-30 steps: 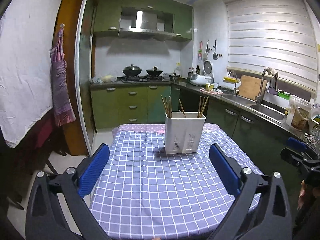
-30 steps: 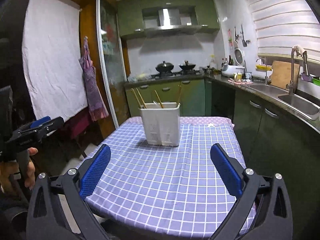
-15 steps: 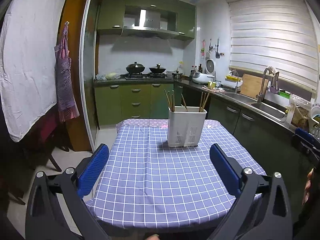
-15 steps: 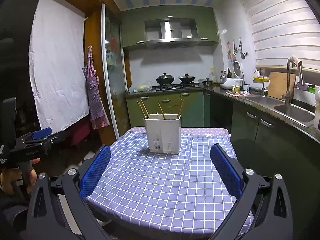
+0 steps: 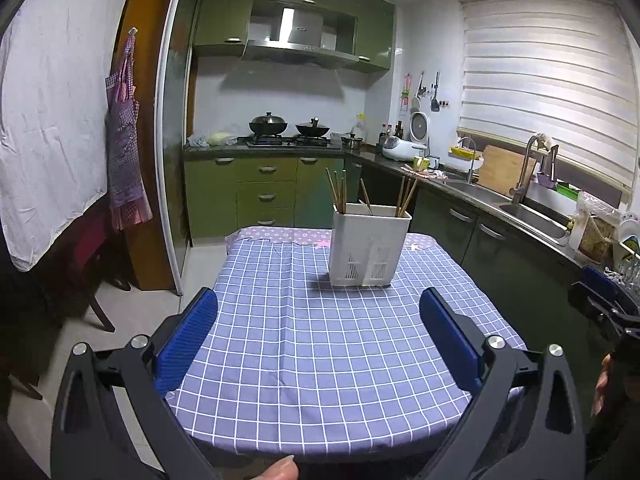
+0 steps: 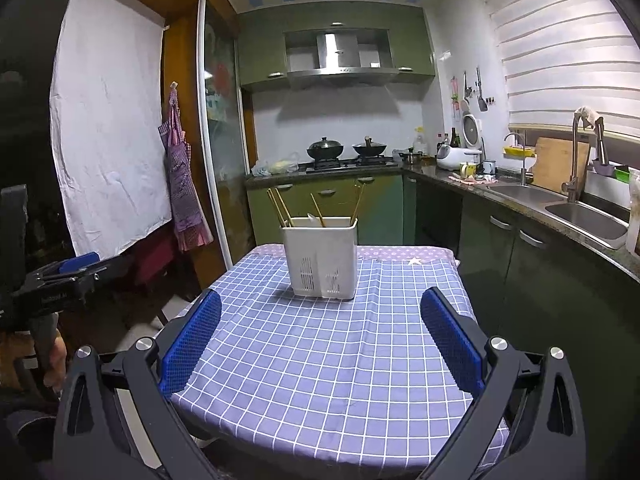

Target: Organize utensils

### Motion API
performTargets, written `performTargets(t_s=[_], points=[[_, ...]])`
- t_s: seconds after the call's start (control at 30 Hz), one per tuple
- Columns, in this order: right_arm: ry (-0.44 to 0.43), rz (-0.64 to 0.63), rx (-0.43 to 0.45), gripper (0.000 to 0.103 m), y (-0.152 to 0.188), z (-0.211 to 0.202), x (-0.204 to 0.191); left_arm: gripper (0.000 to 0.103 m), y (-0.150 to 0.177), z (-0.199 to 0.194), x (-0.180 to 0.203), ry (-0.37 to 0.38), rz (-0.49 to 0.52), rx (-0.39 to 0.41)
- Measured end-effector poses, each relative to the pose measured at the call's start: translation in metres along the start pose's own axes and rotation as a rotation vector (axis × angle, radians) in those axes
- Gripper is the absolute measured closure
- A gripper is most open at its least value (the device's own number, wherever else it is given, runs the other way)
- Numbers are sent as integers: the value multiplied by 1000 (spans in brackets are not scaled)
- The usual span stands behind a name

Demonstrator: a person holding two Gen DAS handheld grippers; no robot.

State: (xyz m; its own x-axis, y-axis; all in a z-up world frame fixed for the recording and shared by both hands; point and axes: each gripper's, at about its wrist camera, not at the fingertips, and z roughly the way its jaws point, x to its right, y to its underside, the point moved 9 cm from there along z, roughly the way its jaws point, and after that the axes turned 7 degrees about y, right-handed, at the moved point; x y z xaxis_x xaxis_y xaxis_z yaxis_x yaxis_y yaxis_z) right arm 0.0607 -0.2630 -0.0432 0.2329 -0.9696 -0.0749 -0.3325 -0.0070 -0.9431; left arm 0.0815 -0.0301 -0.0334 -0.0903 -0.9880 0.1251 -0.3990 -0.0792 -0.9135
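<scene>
A white slotted utensil holder (image 5: 368,248) stands upright at the far end of the table with the purple checked cloth (image 5: 320,344). Several wooden chopsticks (image 5: 340,192) stick up out of it. It also shows in the right wrist view (image 6: 322,258), with its chopsticks (image 6: 280,208). My left gripper (image 5: 318,320) is open and empty, held back over the table's near edge. My right gripper (image 6: 320,322) is open and empty, also over the near edge. Both are well short of the holder.
Green kitchen cabinets (image 5: 264,196) and a stove with two pots (image 5: 288,126) stand behind the table. A counter with a sink (image 5: 528,212) runs along the right. A white sheet (image 5: 48,120) and a purple apron (image 5: 124,148) hang on the left.
Both grippers have drawn back and risen from the table. The holder looks farther off and more of the table and floor shows. Both stay open.
</scene>
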Motion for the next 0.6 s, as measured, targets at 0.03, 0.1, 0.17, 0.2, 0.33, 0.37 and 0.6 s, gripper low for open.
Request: performTargets(t_s=[0.03, 0.1, 0.17, 0.2, 0.33, 0.37, 0.6], points=[[-1, 2, -3, 5, 1, 1, 0, 7, 0, -1, 0, -1, 2, 1], [1, 1, -4, 5, 1, 0, 0, 7, 1, -1, 0, -5, 10, 2], [3, 0, -3, 5, 2, 1, 0, 7, 2, 0, 1, -5, 14, 0], [4, 0, -3, 5, 2, 1, 0, 7, 2, 0, 1, -3, 13, -2], [14, -10, -5, 5, 2, 4, -2, 7, 3, 0, 0, 2, 11, -4], [13, -12, -6, 5, 2, 4, -2, 7, 3, -1, 0, 3, 10, -3], [11, -12, -11, 5, 3, 6, -4, 7, 4, -1, -1, 5, 9, -5]])
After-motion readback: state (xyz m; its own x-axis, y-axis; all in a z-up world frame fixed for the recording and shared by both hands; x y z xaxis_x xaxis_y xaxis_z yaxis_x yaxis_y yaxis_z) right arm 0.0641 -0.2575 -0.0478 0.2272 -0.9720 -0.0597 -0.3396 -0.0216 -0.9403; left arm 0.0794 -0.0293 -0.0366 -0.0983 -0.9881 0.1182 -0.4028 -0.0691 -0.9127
